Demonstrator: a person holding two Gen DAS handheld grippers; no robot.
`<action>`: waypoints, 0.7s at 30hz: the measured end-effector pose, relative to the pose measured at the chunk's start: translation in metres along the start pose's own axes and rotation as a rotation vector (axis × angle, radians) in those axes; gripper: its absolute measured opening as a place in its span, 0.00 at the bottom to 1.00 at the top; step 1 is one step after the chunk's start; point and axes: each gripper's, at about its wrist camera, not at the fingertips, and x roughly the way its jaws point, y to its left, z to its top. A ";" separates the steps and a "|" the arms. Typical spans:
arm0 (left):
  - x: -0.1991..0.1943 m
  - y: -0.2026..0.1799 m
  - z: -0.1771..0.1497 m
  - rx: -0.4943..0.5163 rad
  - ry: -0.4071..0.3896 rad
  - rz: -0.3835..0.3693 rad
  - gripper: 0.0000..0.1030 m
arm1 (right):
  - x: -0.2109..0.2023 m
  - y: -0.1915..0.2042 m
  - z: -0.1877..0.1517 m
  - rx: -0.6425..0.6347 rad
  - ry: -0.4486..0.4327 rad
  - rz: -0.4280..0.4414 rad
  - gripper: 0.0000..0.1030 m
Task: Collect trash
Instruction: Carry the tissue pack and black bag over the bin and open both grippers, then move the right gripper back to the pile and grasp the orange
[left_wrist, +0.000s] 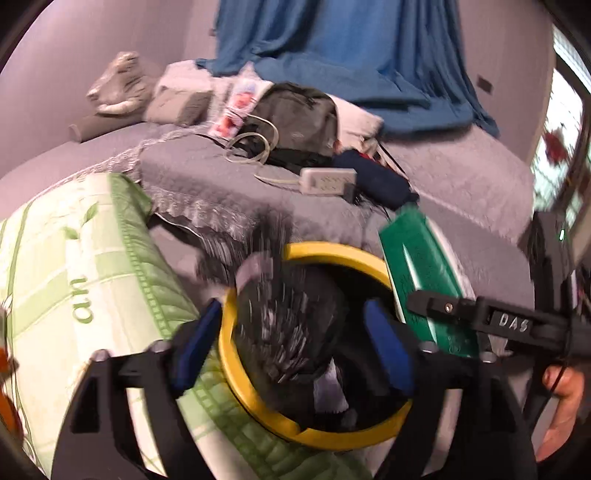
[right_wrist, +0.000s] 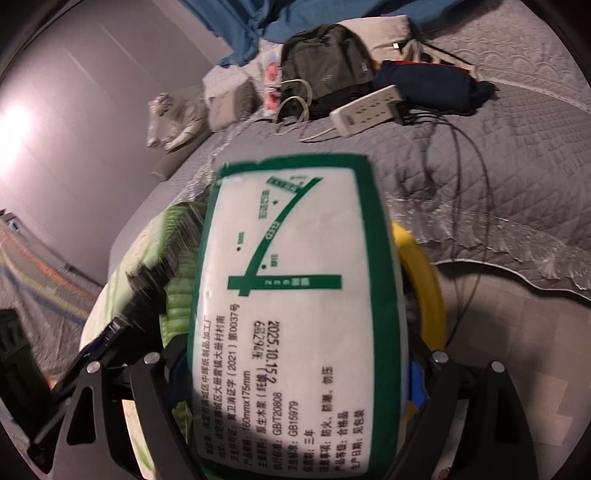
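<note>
Left tongs (left_wrist: 295, 343) are standing wide over the bin (left_wrist: 317, 428); right tongs (right_wrist: 295, 398) are holding the pack (right_wrist: 291, 295), undropped, at its 3 o'clock.

Tissue pack (right_wrist: 291, 314) blocking yellow bin (left_wrist: 332, 258)
</note>
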 end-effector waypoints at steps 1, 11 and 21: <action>-0.001 0.001 0.001 0.001 0.000 -0.004 0.77 | 0.000 -0.001 0.001 0.006 -0.001 -0.007 0.83; -0.043 0.029 0.005 -0.051 -0.075 0.032 0.83 | -0.026 0.008 0.002 -0.019 -0.067 0.023 0.84; -0.149 0.097 -0.016 -0.088 -0.189 0.157 0.86 | -0.050 0.082 -0.022 -0.234 -0.138 0.189 0.89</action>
